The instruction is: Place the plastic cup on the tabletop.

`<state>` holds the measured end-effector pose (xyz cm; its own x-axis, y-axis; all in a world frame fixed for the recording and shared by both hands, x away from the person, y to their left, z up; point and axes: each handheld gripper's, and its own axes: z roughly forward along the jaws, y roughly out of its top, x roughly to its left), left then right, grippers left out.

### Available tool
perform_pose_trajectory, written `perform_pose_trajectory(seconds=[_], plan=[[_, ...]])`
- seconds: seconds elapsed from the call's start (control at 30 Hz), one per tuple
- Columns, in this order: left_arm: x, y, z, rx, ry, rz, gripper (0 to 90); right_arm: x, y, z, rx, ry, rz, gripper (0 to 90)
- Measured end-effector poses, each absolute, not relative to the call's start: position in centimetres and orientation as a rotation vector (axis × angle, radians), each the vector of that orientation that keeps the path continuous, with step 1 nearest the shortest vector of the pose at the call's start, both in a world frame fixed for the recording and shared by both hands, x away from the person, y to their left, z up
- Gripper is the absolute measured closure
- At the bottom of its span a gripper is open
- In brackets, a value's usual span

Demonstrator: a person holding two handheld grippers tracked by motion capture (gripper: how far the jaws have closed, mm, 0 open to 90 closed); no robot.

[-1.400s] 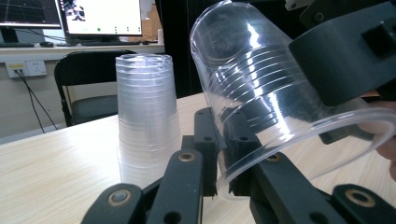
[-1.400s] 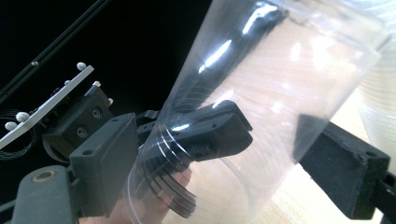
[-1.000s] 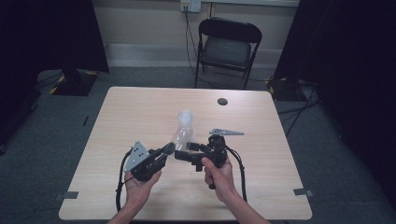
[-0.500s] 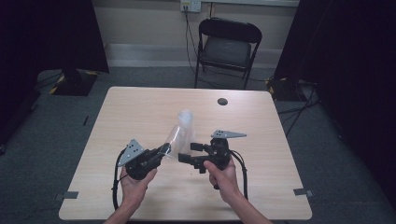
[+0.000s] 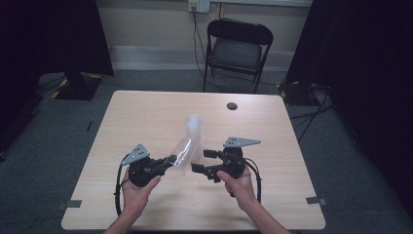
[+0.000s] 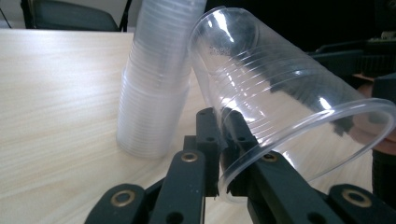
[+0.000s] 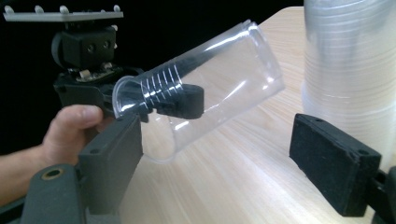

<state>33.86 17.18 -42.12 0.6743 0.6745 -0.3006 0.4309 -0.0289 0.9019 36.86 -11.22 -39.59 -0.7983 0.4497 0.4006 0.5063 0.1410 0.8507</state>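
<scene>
Left gripper (image 5: pixel 168 165) clamps the rim wall of a clear ribbed plastic cup (image 5: pixel 181 154), tilted just beside the stack of clear cups (image 5: pixel 193 127). Right gripper (image 5: pixel 204 161) has just been closing, nothing between its jaws yet. Advice: keep pinch light, carry cup clear of stack.

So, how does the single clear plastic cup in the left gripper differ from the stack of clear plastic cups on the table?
The single clear plastic cup is held off the light wooden table, its wall pinched by the left gripper; the stack of clear plastic cups rests on the table. The single cup is tilted, whereas the stack stands nearly upright. The single cup looks transparent, while the stack looks cloudy. Both are ribbed, clear plastic.
</scene>
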Motion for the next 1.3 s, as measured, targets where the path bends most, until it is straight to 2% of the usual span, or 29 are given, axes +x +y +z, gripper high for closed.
perform_pose_trajectory(seconds=[0.53, 0.73, 1.0, 1.23, 1.3], plan=[[34.6, 16.0, -42.1, 1.876, 0.883, 0.120, 86.6, 36.4, -12.0, -39.5, -0.824, -2.538, -1.733, 19.0], [34.7, 15.3, -42.1, 1.996, 0.816, 0.086, 86.5, 35.7, -12.0, -39.6, -0.711, -2.706, -1.653, 17.4], [34.9, 14.5, -42.6, 2.063, 0.787, 0.018, 86.3, 34.3, -11.5, -40.3, -0.531, -2.839, -1.603, 14.6], [35.5, 14.4, -43.1, 2.096, 0.815, -0.050, 86.4, 33.4, -11.0, -40.1, -0.373, -2.965, -1.551, 14.8], [35.6, 14.3, -43.1, 2.093, 0.822, -0.083, 86.6, 32.9, -10.6, -40.2, -0.290, -3.027, -1.506, 17.7]])
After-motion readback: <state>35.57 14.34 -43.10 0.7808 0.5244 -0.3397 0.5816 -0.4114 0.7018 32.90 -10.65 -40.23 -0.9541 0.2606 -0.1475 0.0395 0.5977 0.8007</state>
